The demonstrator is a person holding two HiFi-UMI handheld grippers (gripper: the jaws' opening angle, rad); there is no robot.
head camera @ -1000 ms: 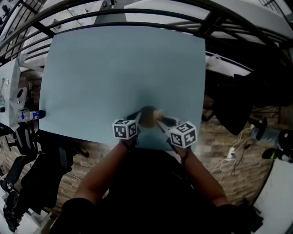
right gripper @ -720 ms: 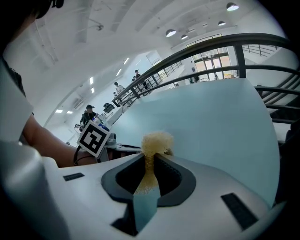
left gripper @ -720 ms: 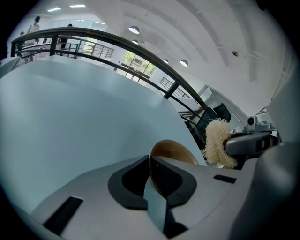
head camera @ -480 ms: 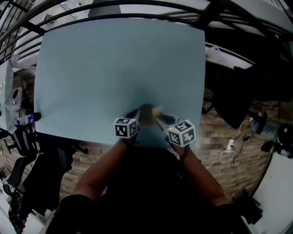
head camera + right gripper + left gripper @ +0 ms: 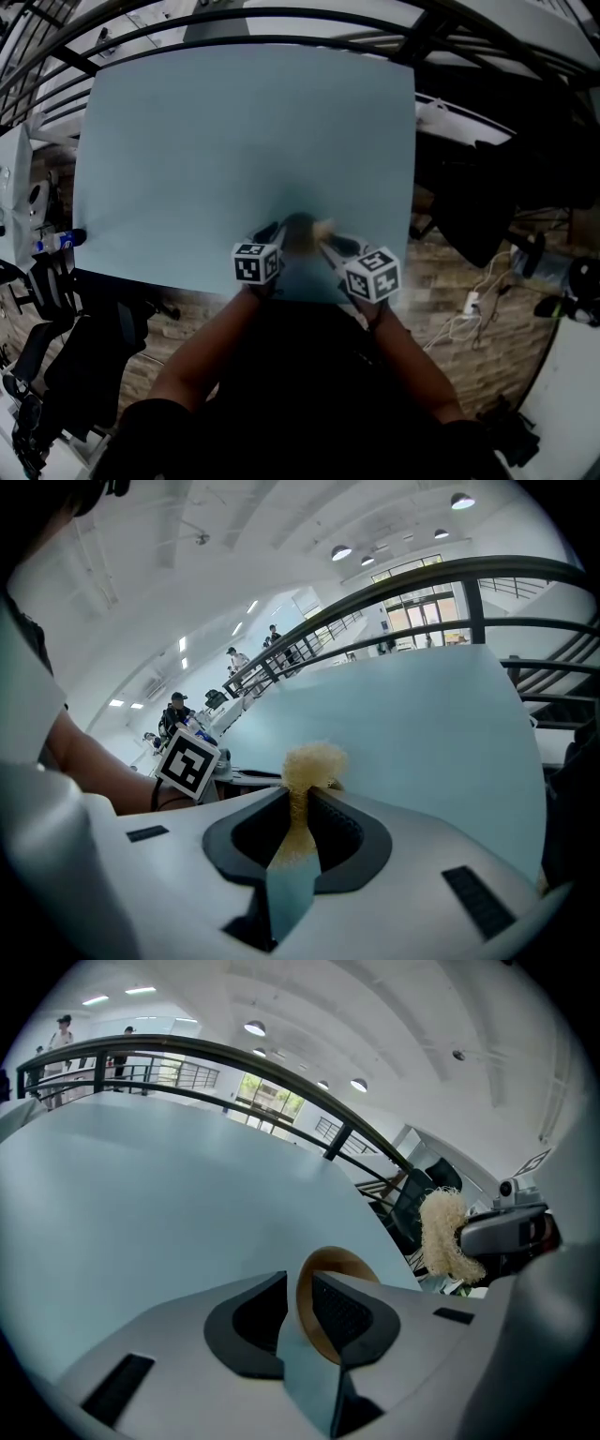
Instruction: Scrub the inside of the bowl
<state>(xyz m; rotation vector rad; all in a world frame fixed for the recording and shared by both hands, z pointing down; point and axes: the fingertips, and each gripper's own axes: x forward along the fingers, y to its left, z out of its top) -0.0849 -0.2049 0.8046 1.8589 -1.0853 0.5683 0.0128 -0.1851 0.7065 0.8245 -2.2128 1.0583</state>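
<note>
A small brown wooden bowl (image 5: pixel 342 1265) sits near the front edge of the pale blue table (image 5: pixel 234 150). Its rim stands between the jaws of my left gripper (image 5: pixel 298 1288). Those jaws are opening, with a slit of table showing between the left pad and the rim. My right gripper (image 5: pixel 298 803) is shut on a straw-coloured fibre scrubber (image 5: pixel 309 766). In the head view the scrubber (image 5: pixel 323 229) hangs at the bowl's (image 5: pixel 300 234) right side, with the left gripper (image 5: pixel 272 236) and right gripper (image 5: pixel 330 247) on either side. The bowl's inside is mostly hidden.
The table's front edge (image 5: pixel 187 281) runs just under both marker cubes. Black chairs (image 5: pixel 66 347) stand on the floor at the left, a dark chair (image 5: pixel 478 216) at the right. A railing (image 5: pixel 234 1063) borders the far side. People stand far off (image 5: pixel 176 710).
Both grippers stay at the bowl by the front edge. Only the head view has shifted a little.
</note>
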